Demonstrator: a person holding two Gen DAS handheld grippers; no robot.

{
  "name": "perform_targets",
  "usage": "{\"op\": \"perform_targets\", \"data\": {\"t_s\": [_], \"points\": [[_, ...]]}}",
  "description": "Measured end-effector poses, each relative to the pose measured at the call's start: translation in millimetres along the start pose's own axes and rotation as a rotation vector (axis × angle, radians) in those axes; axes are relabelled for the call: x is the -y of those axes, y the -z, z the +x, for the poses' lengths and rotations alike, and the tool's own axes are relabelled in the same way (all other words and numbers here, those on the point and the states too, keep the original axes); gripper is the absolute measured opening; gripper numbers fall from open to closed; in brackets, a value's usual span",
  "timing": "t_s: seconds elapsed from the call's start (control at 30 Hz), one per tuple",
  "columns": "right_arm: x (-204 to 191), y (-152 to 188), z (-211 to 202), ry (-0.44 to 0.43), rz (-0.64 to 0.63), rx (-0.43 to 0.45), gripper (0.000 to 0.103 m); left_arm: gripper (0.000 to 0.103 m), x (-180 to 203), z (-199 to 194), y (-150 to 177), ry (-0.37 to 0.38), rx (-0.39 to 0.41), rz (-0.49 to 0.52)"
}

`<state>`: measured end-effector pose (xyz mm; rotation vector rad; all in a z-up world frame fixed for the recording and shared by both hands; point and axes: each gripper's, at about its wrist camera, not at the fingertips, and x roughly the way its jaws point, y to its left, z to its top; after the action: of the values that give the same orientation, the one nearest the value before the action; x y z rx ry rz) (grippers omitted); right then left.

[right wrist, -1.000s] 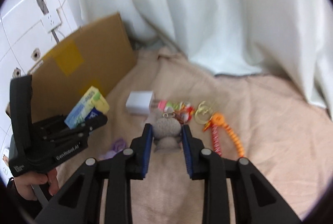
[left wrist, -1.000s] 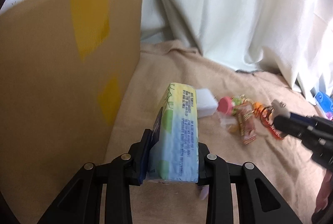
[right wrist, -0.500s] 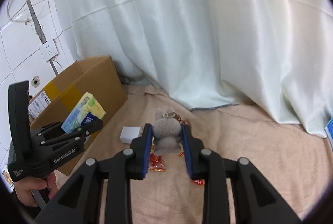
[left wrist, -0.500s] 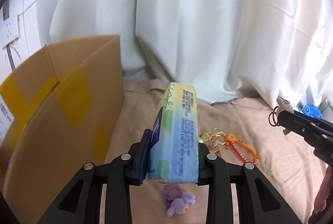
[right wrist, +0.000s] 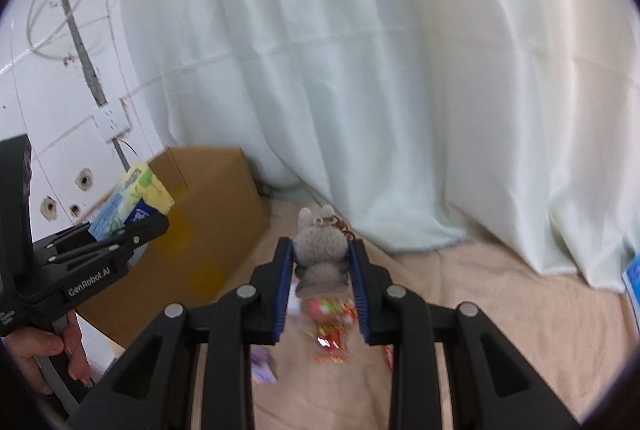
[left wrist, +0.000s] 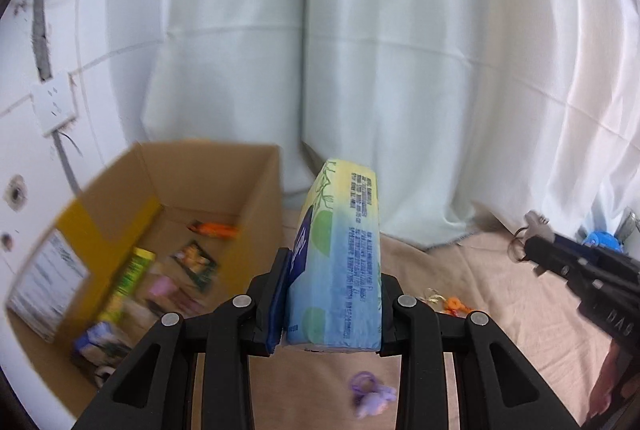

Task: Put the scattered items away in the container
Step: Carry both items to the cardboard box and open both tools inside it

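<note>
- Setting: beige blanket as the work surface, pale curtain hanging behind it, tiled wall with a socket at the left.
- Left gripper: jaws closed onto a tissue pack, gripped by its long flat sides near one end, so most of the pack sticks out forward. Looks carried high to clear the box wall.
- Right gripper: jaws pinched on a grey plush keychain, squeezing the soft body; ears and metal ring poke out beyond the fingertips, so the loose chain hangs clear of the pads.
- Just below the left gripper, on the blanket: purple charm, not yet picked up.
- Further out, mid blanket: orange keychain. In the right wrist view, red snack packets lie under the plush.
- Cardboard box sits at the blanket's left edge against the wall, top open. Several items already inside, blurred; an orange packet near its far wall.
- Judgement: both loads are in transit to the box; the left one is nearer, beside the rim but not yet over the opening.
</note>
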<state>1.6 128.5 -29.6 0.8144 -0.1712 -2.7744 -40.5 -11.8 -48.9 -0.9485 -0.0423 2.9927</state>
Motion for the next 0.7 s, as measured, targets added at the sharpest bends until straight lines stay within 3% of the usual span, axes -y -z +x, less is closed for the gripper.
{"op": "perform_targets", "data": {"t_s": [0.4,0.7], "points": [[-100.1,-79.8,28.9,-0.111,-0.121,0.090,0.032,0.033,-104.0,-19.2,-44.2,-0.151,0.061,-0.058],[-189.9,-86.7,73.3,-0.240,-0.209,0.054,0.032,0.033,-181.5,-22.9,-35.2,-0.232,0.074,-0.122]]}}
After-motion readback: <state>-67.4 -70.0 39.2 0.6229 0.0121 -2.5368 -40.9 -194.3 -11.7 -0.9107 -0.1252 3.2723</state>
